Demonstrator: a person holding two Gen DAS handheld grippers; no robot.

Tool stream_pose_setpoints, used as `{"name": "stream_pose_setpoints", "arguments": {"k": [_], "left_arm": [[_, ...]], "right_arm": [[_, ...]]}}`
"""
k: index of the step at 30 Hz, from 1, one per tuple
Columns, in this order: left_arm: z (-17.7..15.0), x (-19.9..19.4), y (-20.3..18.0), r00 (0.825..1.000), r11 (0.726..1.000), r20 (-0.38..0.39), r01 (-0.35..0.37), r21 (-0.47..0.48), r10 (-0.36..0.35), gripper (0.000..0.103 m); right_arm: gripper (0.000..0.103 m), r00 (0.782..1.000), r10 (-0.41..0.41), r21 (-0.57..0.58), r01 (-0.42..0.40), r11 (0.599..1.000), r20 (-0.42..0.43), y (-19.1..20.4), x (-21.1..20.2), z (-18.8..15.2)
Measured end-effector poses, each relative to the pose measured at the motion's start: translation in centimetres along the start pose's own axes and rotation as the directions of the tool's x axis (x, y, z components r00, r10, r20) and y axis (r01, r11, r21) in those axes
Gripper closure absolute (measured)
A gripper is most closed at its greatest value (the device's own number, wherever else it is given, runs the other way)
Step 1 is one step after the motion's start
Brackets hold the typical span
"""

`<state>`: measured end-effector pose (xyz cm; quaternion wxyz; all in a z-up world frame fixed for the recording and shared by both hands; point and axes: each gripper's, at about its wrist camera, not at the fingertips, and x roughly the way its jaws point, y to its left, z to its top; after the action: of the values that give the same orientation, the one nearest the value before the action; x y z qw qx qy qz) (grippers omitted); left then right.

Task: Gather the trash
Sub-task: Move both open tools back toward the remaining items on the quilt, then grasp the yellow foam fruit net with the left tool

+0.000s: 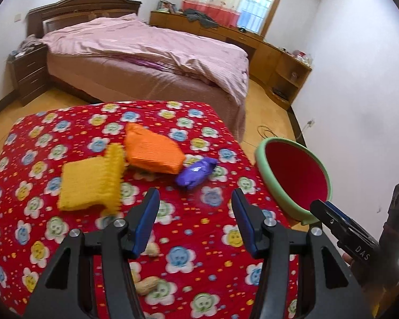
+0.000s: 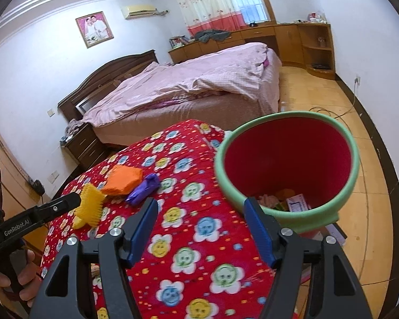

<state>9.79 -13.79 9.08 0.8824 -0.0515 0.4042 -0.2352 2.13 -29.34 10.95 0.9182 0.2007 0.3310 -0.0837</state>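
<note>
Blurred yellow wrapper (image 1: 90, 183) on table (image 1: 199, 239); peanuts (image 1: 146, 287) half hidden behind left gripper (image 1: 194, 218), angled down, agape, empty; right gripper (image 2: 202, 226) opening, empty.

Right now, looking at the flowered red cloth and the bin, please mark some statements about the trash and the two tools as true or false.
1. The purple wrapper lies inside the bin. False: it lies on the red cloth, beside the orange packet.
2. The bin already holds some trash. True.
3. The left tool grips the yellow piece. False: nothing is between its fingers.
4. Peanuts lie on the cloth near the left tool. True.
5. The right tool holds the orange packet. False: its fingers are opening, with nothing between them.
</note>
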Motion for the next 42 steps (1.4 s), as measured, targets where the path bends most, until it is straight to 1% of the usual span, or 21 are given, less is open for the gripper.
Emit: {"name": "stream_pose_setpoints", "arguments": {"k": [5, 13, 26, 36, 38, 41, 42], "left_arm": [[-0.1, -0.9, 2.7, 0.999, 0.999, 0.01, -0.032, -0.042, 0.032, 0.047], [-0.1, -1.8, 6.7, 0.997, 0.993, 0.021, -0.077, -0.09, 0.079, 0.047], [0.3, -2.6, 12.3, 0.985, 0.973, 0.038, -0.158, -0.169, 0.167, 0.047], [-0.1, -0.4, 16.2, 0.98, 0.951, 0.004, -0.194, -0.241, 0.201, 0.047], [-0.1, 0.5, 16.8, 0.981, 0.949, -0.007, -0.191, -0.252, 0.195, 0.047], [0.0, 2.1, 17.2, 0.985, 0.95, -0.039, -0.171, -0.26, 0.166, 0.047], [0.0, 2.5, 17.2, 0.987, 0.951, -0.045, -0.163, -0.261, 0.157, 0.045]], "right_arm": [[0.033, 1.0, 0.019, -0.014, -0.019, 1.0, -0.017, 2.0, 0.8, -0.5], [0.033, 0.998, 0.032, -0.027, -0.033, 0.999, -0.05, 4.0, 2.2, -1.2], [0.033, 0.996, 0.022, -0.049, -0.027, 0.998, -0.089, 5.9, 3.6, -1.9], [0.033, 0.993, 0.012, -0.07, -0.02, 0.997, -0.114, 7.1, 5.2, -2.3], [0.033, 0.993, 0.009, -0.071, -0.017, 0.997, -0.12, 7.2, 5.5, -2.3], [0.033, 0.991, 0.006, -0.068, -0.015, 0.998, -0.131, 7.2, 6.1, -2.3], [0.033, 0.991, 0.004, -0.068, -0.013, 0.998, -0.133, 7.2, 6.3, -2.3]]}}
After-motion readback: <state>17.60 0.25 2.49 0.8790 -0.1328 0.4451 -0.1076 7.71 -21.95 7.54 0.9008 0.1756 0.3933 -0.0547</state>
